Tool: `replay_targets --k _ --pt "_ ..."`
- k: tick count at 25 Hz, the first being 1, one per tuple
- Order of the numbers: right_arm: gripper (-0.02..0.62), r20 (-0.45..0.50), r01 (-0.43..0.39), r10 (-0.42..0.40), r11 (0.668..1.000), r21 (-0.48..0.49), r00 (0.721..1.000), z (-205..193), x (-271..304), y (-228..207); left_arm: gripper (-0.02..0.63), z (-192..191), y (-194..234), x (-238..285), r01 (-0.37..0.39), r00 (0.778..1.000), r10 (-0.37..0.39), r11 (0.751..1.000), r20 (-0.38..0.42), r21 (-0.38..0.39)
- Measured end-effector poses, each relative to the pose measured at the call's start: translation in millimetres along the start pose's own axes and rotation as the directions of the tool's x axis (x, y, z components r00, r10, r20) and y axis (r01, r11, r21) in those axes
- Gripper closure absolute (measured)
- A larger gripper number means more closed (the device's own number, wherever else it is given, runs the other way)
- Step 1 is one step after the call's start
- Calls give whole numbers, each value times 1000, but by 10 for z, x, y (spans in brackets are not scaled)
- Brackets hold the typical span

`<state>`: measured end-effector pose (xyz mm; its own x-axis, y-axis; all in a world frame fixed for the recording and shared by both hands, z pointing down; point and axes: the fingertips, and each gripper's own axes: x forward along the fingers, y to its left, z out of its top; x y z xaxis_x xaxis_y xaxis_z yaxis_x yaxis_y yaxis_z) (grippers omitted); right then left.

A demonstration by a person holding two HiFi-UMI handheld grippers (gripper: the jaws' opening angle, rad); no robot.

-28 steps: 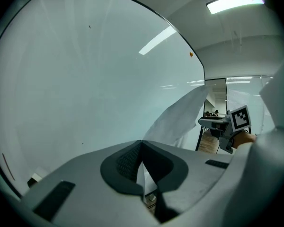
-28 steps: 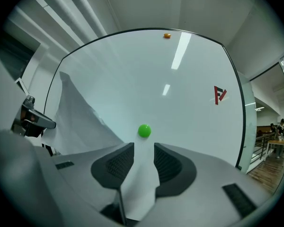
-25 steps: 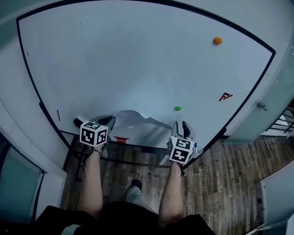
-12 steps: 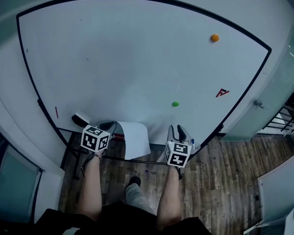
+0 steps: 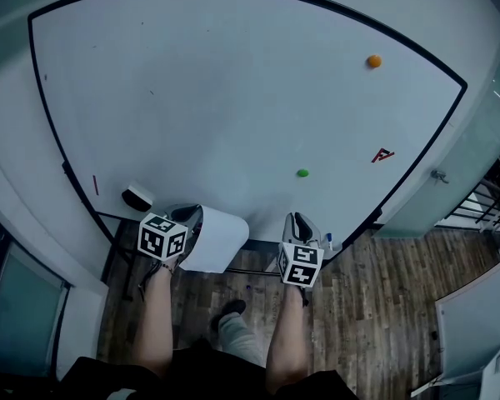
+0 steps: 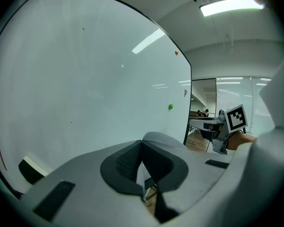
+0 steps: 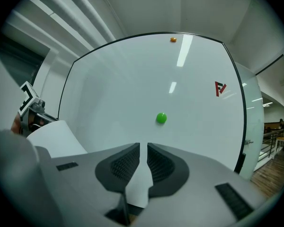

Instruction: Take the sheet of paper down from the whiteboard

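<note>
The sheet of paper point(image 5: 217, 240) is off the whiteboard point(image 5: 233, 98) and hangs curled from the left gripper point(image 5: 189, 216), whose jaws are pinched tight on its edge. A second ago it lay spread along the board's lower edge. The right gripper point(image 5: 302, 221), below the green magnet point(image 5: 302, 173), is closing with nothing between its jaws.

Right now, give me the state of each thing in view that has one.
sheet of paper: off the whiteboard, curled, hanging from the left gripper.
left gripper: jaws shut on the sheet.
right gripper: jaws closing, nothing between them.
green magnet: stuck on the board, holding nothing.
orange magnet: stuck on the board, holding nothing.
</note>
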<state>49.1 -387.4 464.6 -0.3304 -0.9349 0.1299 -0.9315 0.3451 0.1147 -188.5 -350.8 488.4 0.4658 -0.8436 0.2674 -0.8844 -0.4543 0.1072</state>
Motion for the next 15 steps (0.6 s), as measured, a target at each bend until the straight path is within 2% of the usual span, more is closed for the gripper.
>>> replay_targets --k 15 --pt "561 3 -28 28 999 25 1000 -48 51 153 584 22 24 -7 16 999 -16 1000 28 -9"
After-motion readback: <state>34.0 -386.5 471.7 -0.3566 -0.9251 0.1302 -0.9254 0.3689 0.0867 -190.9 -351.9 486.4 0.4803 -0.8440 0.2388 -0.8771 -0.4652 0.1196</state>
